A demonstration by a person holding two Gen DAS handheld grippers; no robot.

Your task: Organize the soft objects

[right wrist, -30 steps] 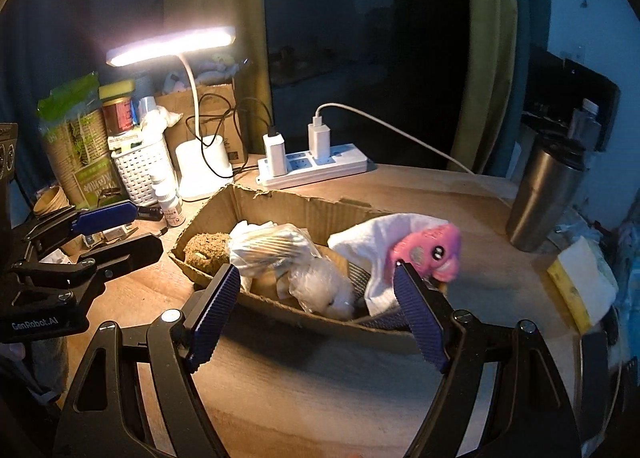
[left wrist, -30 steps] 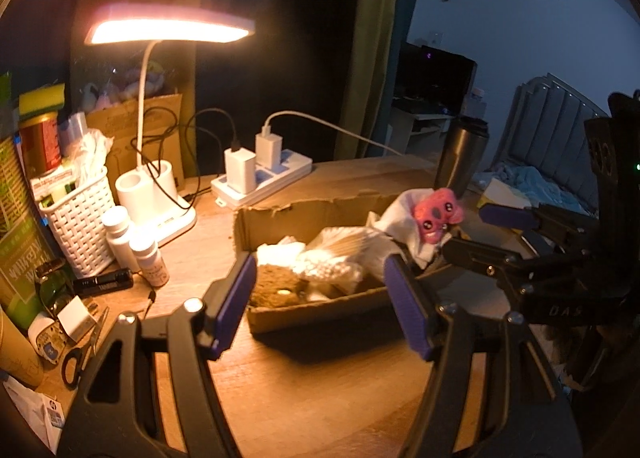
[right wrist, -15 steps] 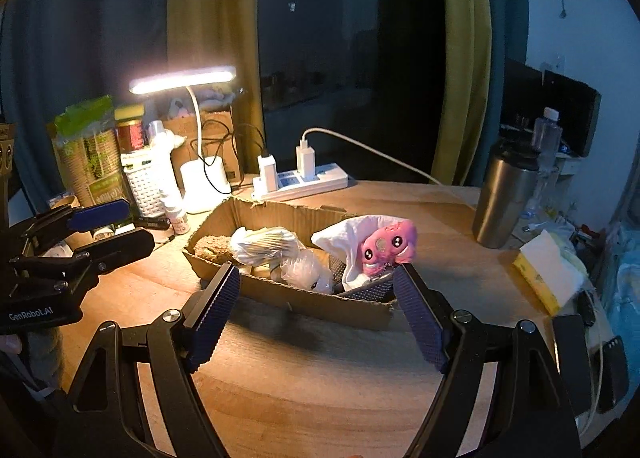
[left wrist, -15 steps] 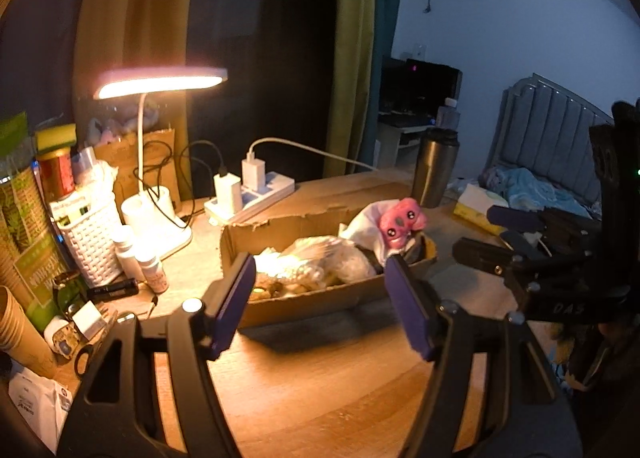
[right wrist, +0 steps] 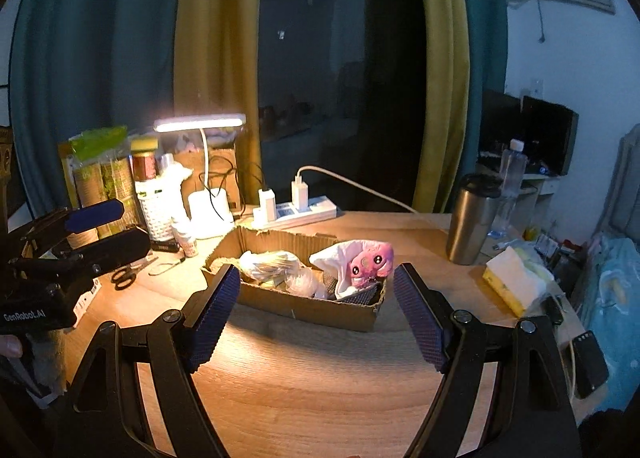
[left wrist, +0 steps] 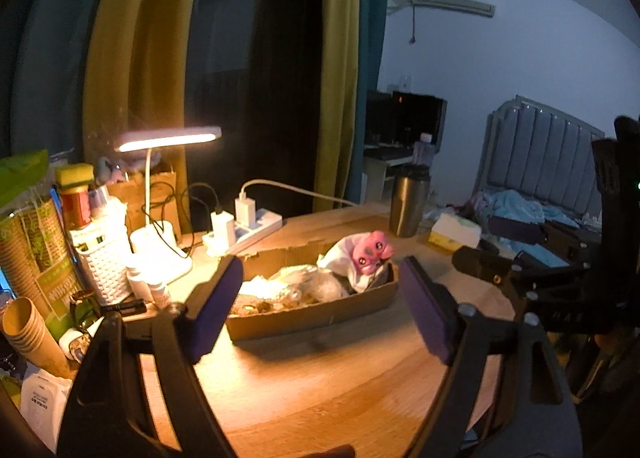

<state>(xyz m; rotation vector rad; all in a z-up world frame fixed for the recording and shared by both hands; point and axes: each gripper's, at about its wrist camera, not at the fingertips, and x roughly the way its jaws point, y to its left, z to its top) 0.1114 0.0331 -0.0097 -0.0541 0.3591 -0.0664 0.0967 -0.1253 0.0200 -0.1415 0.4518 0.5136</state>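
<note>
A shallow cardboard box (left wrist: 312, 318) (right wrist: 312, 308) sits mid-table on the wooden top. In it lie a pink plush toy (left wrist: 372, 252) (right wrist: 370, 262) on a white cloth (left wrist: 340, 258) (right wrist: 332, 258), and crinkled plastic bags (left wrist: 308, 284) (right wrist: 268, 264). My left gripper (left wrist: 320, 264) hangs in the air short of the box, its jaws opening with nothing between them; in the right wrist view the left gripper (right wrist: 96, 225) shows at the left edge. My right gripper (right wrist: 317, 270) is open and empty, also back from the box; in the left wrist view the right gripper (left wrist: 500, 258) shows at the right.
A lit desk lamp (left wrist: 168, 137), a power strip (left wrist: 244, 227) with chargers, a white basket (left wrist: 104, 262) and small bottles (left wrist: 148, 286) crowd the back left. Scissors (right wrist: 124, 276) lie at the left. A steel tumbler (right wrist: 472, 217), a tissue pack (right wrist: 516, 282) and a phone (right wrist: 590, 358) stand to the right.
Both grippers have drawn back and risen from the box, which now looks smaller and farther. The left jaws have spread wider. The box contents have not moved.
</note>
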